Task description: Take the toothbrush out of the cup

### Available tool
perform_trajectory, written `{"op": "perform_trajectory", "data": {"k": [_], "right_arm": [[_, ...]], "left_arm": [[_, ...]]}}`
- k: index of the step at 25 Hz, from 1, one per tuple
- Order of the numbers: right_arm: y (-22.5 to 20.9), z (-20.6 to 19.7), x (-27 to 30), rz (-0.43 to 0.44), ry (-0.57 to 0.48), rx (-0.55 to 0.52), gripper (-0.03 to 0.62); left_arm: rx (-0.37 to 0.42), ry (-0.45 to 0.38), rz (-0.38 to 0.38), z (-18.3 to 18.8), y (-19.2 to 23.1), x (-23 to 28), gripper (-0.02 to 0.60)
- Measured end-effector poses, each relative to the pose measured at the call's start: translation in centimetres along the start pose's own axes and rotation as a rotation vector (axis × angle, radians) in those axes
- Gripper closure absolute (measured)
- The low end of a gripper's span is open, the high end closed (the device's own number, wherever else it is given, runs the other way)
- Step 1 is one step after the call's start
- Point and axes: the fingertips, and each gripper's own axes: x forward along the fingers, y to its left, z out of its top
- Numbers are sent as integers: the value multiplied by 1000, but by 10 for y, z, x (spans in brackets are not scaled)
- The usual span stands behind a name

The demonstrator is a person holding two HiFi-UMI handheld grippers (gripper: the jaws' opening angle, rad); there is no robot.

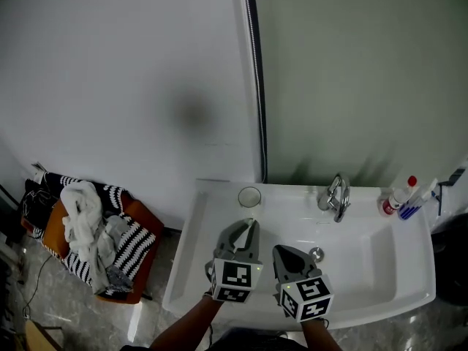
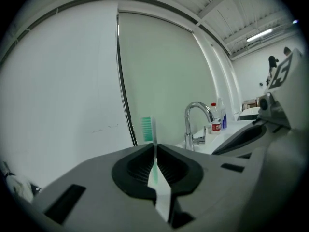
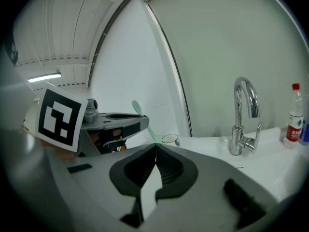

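Note:
My left gripper is shut on a toothbrush with a white and green handle. Its green bristled head stands up above the jaws. In the head view the left gripper hangs over the white sink, a little in front of the clear cup on the back ledge. The toothbrush is out of the cup, which looks empty. My right gripper is shut with nothing between its jaws; it hovers just right of the left one.
A chrome faucet stands at the back of the sink, and a drain plug lies in the basin. Bottles stand at the back right corner. An orange chair heaped with clothes is left of the sink.

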Motion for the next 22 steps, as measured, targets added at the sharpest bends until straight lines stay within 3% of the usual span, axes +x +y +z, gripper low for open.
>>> {"op": "perform_trajectory", "data": {"k": [15, 22], "right_arm": [[19, -10, -9, 124, 9, -68, 583], [24, -12, -13, 141, 3, -95, 583]], "left_arm": [[-139, 84, 112, -34, -22, -54, 552], [-197, 102, 131, -43, -30, -68, 552]]}}
